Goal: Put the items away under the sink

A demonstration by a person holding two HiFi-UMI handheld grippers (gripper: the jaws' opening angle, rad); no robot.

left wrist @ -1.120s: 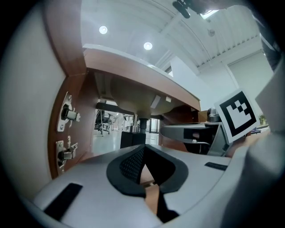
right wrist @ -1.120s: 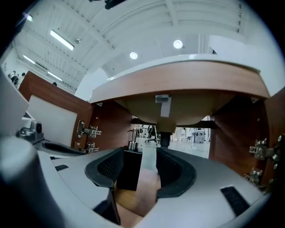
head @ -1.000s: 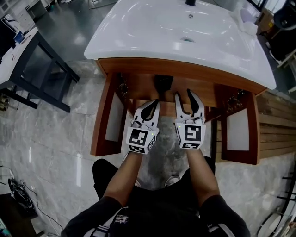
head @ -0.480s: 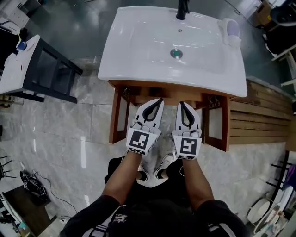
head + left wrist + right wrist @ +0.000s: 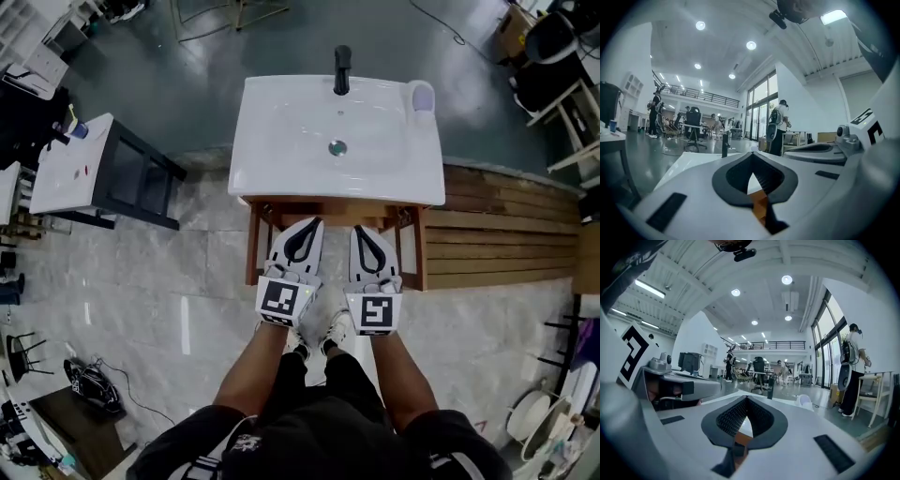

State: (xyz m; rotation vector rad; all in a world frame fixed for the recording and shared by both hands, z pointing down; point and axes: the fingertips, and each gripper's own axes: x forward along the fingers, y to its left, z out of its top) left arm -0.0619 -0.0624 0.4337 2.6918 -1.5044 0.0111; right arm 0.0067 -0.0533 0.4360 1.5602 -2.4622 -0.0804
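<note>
Head view alone shows your sink (image 5: 281, 141), cup (image 5: 423, 96) at its far right corner; gripper views show people (image 5: 779, 124) beyond. Your left tongs (image 5: 312, 225) and right tongs (image 5: 362, 231) are closed, empty, before its front edge.

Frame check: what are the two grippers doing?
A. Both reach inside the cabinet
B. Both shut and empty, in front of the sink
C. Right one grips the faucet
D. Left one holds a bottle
B: the left gripper and the right gripper have their tips together with nothing between them, just short of the sink.
</note>
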